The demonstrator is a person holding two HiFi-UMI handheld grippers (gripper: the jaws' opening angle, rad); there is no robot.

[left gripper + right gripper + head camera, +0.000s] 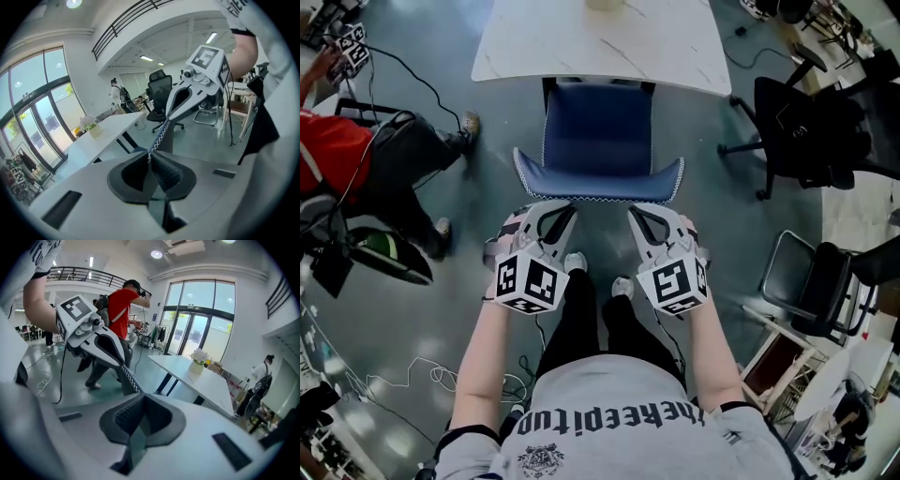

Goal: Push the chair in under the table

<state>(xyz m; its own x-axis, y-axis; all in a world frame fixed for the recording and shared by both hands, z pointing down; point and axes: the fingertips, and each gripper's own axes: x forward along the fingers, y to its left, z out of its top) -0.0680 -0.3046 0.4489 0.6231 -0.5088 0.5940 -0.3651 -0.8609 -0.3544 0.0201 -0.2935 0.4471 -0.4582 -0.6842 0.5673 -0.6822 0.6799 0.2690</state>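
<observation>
1. White left gripper [565, 208], clenched on the stitched top rim of the blue chair [598, 141], closest to the wearer's body.
2. Right gripper [640, 208], likewise closed at that same rim (apparently pinching it), set apart from the left along the backrest.
3. Chair squarely facing the table [581, 47], seat almost wholly out over the grey floor [412, 309], only its front edge reaching the tabletop's near side.
4. Pale marbled table beyond, not yet covering the seat.
5. Progress, as judged: hold on the backrest secured; push itself still to do, nearly the full seat depth left to slide under.
</observation>
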